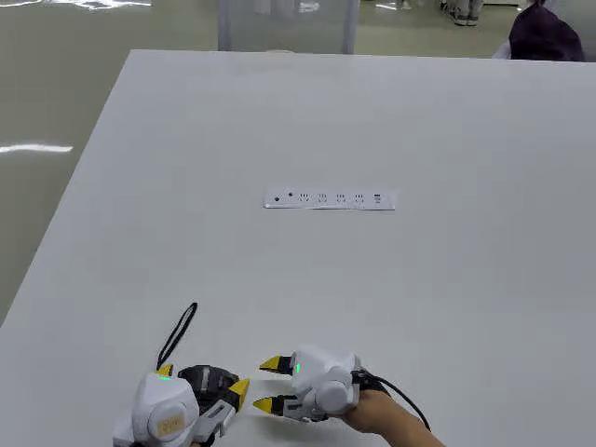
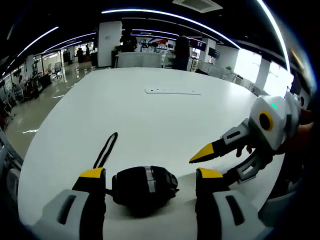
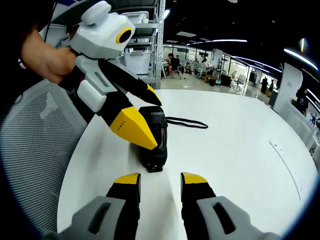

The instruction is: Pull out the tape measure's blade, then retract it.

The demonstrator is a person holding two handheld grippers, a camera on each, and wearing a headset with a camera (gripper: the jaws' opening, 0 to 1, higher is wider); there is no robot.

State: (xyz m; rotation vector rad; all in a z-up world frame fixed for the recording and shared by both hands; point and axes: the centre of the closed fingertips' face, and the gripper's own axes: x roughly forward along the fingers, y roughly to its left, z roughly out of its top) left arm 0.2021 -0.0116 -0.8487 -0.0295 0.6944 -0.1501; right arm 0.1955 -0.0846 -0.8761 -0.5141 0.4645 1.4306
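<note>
A black tape measure (image 1: 209, 380) (image 2: 145, 186) (image 3: 152, 142) lies near the front edge of the white table (image 1: 372, 279), blade wound in. Its black wrist strap (image 1: 177, 333) (image 2: 106, 150) (image 3: 186, 122) trails away from it. My left gripper (image 1: 203, 380) (image 2: 150, 174) is open and straddles the case, with a small gap at one finger. My right gripper (image 1: 268, 384) (image 3: 160, 179) is open, pointing at the case's end from the right, its yellow fingertips (image 3: 127, 180) a short way off it. Between its jaws there is nothing.
A white power strip (image 1: 331, 199) (image 2: 172, 91) (image 3: 287, 160) lies flat in the middle of the table. A grey mesh chair (image 3: 35, 150) stands by the table's near edge. People and shelving are in the far background.
</note>
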